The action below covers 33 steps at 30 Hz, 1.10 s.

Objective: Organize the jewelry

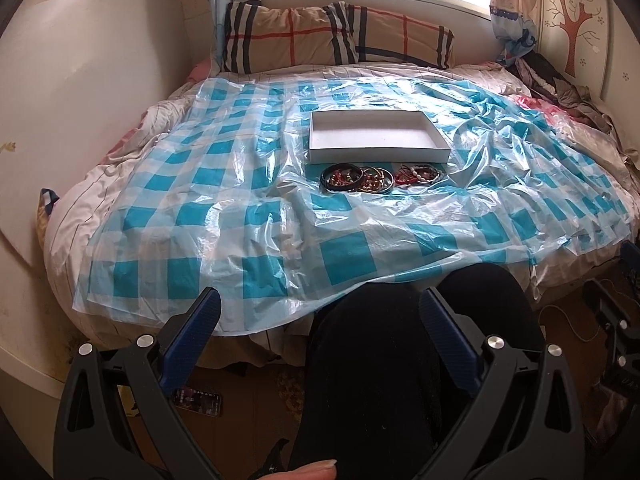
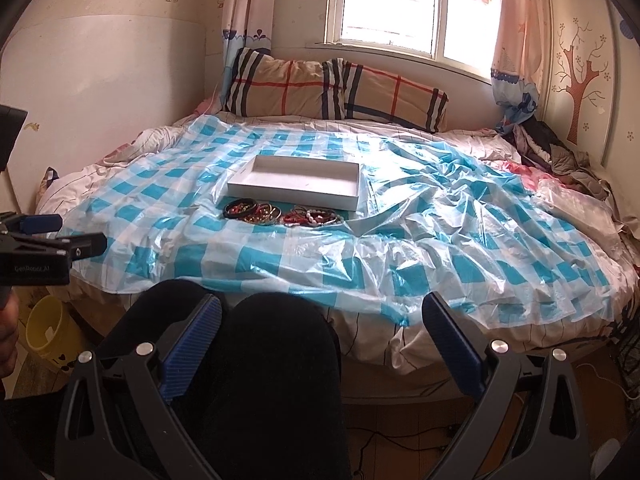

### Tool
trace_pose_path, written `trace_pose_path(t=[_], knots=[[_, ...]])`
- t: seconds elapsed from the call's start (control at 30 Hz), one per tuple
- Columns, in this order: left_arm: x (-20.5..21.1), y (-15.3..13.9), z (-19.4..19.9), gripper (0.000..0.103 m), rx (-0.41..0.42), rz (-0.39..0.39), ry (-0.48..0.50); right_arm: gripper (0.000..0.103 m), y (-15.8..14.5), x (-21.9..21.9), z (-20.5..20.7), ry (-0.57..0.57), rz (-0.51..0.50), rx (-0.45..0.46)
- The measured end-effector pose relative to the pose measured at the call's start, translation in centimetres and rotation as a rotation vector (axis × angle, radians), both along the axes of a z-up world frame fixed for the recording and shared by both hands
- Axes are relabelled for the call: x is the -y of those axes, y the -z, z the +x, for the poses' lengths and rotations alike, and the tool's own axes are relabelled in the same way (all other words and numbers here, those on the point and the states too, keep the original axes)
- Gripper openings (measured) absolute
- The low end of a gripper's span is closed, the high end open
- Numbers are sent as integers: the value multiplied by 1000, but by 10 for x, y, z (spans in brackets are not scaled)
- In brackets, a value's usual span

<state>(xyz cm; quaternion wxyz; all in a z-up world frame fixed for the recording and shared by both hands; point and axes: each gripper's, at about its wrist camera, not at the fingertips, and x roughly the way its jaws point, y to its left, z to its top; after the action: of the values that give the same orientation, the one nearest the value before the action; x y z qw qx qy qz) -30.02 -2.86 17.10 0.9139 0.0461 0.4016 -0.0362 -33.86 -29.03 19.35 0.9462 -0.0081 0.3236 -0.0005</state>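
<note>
A shallow white box (image 1: 376, 136) (image 2: 298, 186) lies empty on the blue-and-white checked plastic sheet (image 1: 224, 216) (image 2: 460, 240) covering the bed. Just in front of it lies a row of bracelets and bangles (image 1: 382, 177) (image 2: 284, 213): black ones at the left, gold in the middle, red and beaded at the right. My left gripper (image 1: 320, 312) is open and empty, held back over the person's knees, well short of the jewelry. My right gripper (image 2: 322, 316) is open and empty, also back over the knees. The left gripper also shows at the left edge of the right wrist view (image 2: 44, 236).
Two plaid pillows (image 1: 336, 38) (image 2: 336, 88) lie at the head of the bed under the window. Crumpled clothes (image 1: 560, 88) pile at the right. A phone (image 1: 198, 400) lies on the floor. A yellow bucket (image 2: 50, 332) stands at the left.
</note>
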Motion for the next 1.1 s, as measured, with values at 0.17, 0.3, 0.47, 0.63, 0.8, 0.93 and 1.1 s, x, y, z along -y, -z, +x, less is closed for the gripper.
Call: trace_pose_path(t=[0.17,0.3,0.47,0.63,0.8,0.93,1.1], knots=[[-1,3,35,95,20,32,-36,96,-11,7,38,-12,-14,41],[-3,6,64,95,-3,1,-23,96,-14,12,69,-30,-4,61],[-4,15,101,95,-33,-95,2,96,-4,16,111,-31,-16,40],[10,22,138,95,9,-59,37,96,14,18,150,-57,-33,12],[26,44,188,95,-3,-36,80,96,34,21,186,-70,-21,-26],[34,65,226,95,-31,-66,87,96,49,21,208,-80,-10,-53],[43,95,267,95,-77,-86,118,96,68,23,230,-97,18,-94]])
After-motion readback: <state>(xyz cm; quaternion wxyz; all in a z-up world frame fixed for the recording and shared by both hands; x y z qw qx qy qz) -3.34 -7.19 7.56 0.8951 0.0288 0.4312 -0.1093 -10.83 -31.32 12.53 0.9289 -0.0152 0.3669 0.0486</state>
